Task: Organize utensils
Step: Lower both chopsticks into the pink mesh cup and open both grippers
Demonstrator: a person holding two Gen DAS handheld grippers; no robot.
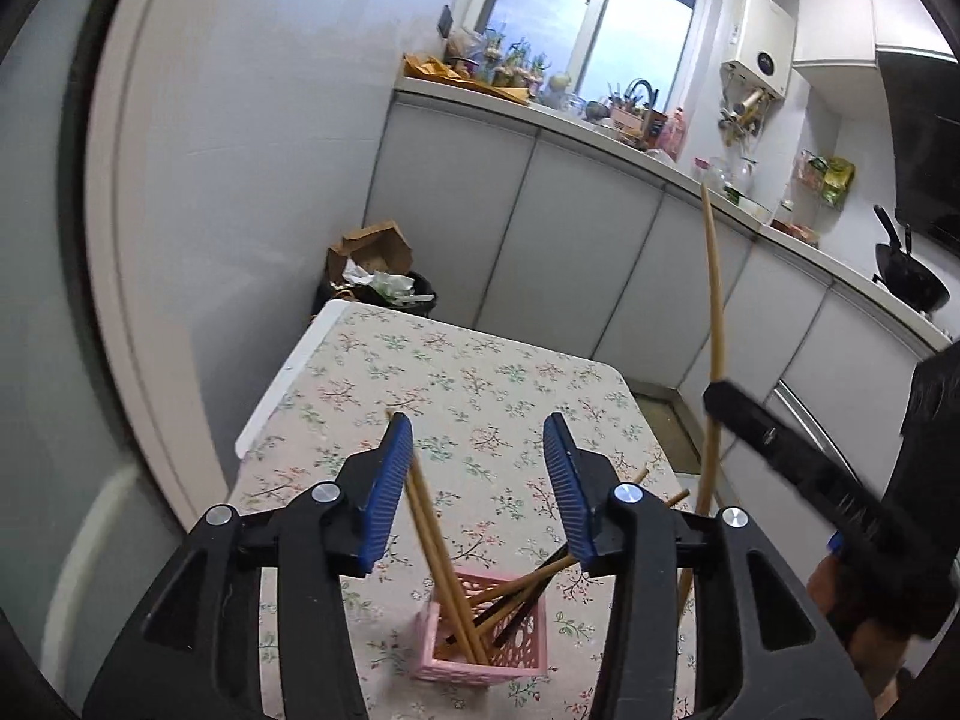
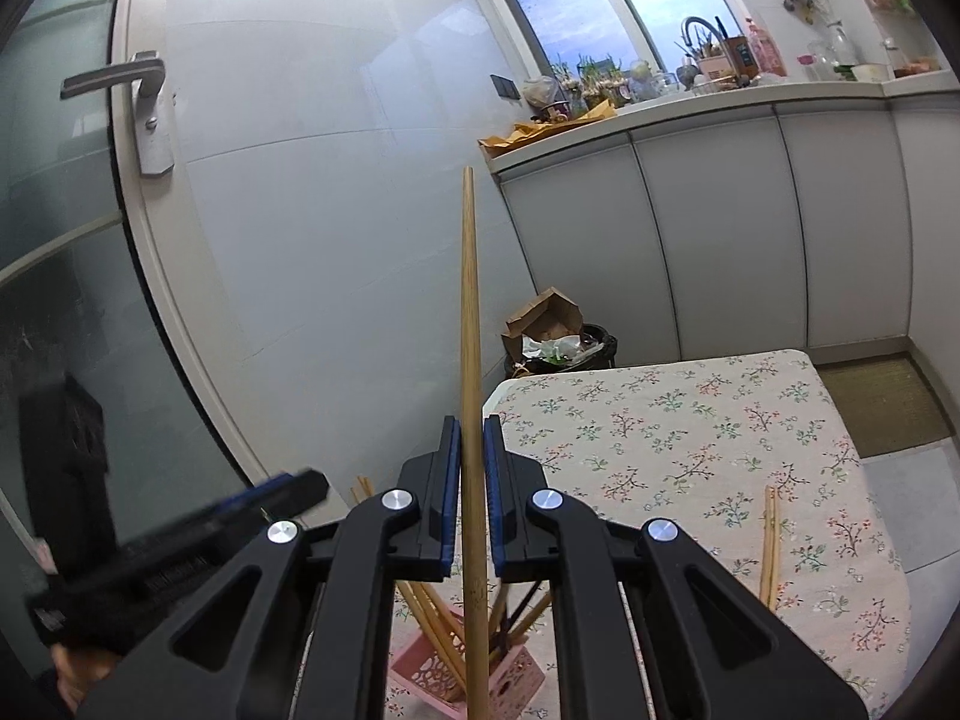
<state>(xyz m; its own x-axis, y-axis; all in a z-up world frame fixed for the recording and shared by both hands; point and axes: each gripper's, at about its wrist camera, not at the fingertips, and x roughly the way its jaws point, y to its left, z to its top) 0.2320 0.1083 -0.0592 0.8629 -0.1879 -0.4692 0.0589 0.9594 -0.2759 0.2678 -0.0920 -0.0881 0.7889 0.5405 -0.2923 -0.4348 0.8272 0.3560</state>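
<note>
Your pink perforated holder [image 1: 480, 642] stands on the near part of the floral table [image 1: 480, 372], right under both grippers. It holds a bunch of light wooden chopsticks [image 1: 447, 576] along with at least one dark one [image 1: 528, 600]. The light ones lean to the far left, with their tips rising beside your left gripper's left pad; the dark one and a few others splay toward the right. In the right wrist view the same holder [image 2: 420, 669] shows low in the picture, with its sticks fanning out of it.

The long bamboo chopstick [image 2: 471, 360] you hold in your right gripper [image 2: 472, 426] stands nearly upright. Its long axis runs top to bottom, the narrow tip points up, and the thicker lower end hangs down over the holder. From the left wrist view the same chopstick [image 1: 714, 300] rises at the right, past the table's edge, curved by the lens.

A loose pair of chopsticks [image 2: 769, 546] lies flat on the table to the right, well apart from the holder, running near to far.

Your right gripper's jaws are clamped on the bamboo chopstick, pads pressing its sides. Your left gripper [image 1: 478, 426] sits above the holder, tilted downward, its jaws apart and nothing gripped; the leaning sticks only pass close by its left pad.
</note>
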